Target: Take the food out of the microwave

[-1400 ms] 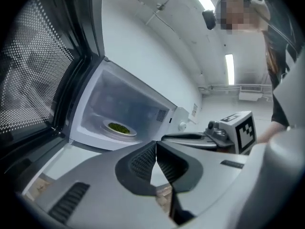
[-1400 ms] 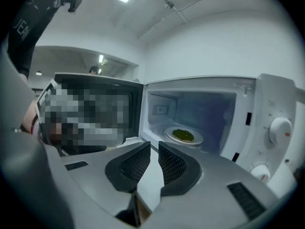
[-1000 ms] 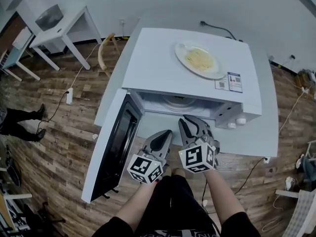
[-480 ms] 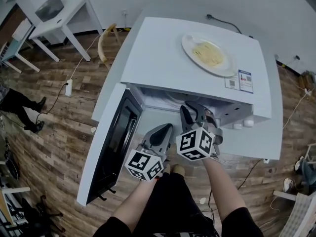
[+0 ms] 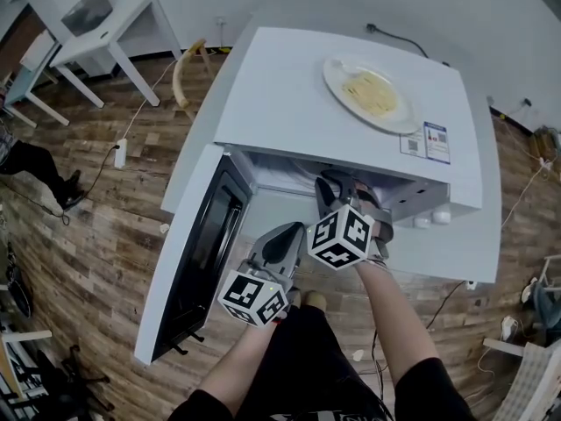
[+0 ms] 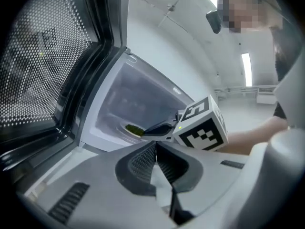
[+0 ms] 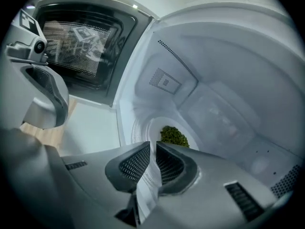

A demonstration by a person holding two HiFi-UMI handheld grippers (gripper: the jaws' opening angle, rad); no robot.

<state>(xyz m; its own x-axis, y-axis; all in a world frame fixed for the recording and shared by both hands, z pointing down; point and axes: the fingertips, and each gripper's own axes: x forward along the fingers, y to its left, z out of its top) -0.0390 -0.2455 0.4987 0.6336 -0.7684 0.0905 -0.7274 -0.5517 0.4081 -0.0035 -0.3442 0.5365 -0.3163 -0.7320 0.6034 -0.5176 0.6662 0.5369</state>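
The white microwave (image 5: 342,121) stands with its door (image 5: 206,244) swung open to the left. Inside it, a white plate (image 7: 155,128) carries a mound of green food (image 7: 174,136), which also shows as green food (image 6: 133,129) past the left gripper's jaws. My right gripper (image 5: 330,184) reaches into the cavity mouth and points down at the plate. The right gripper (image 7: 153,144) is nearly shut, with only a thin slit between its pads and nothing in it. My left gripper (image 5: 292,231) hangs in front of the opening beside the door. The left gripper (image 6: 156,144) is shut and holds nothing.
A plate of pale noodles (image 5: 372,95) rests on top of the microwave. The microwave sits on a white table (image 5: 478,244). On the wooden floor at the left are white tables (image 5: 96,33), a wooden chair (image 5: 188,82), a power strip (image 5: 121,154) and a person's legs (image 5: 35,169).
My right gripper has pushed forward and down into the microwave opening. The left gripper has stayed where it was. The head view has shifted slightly.
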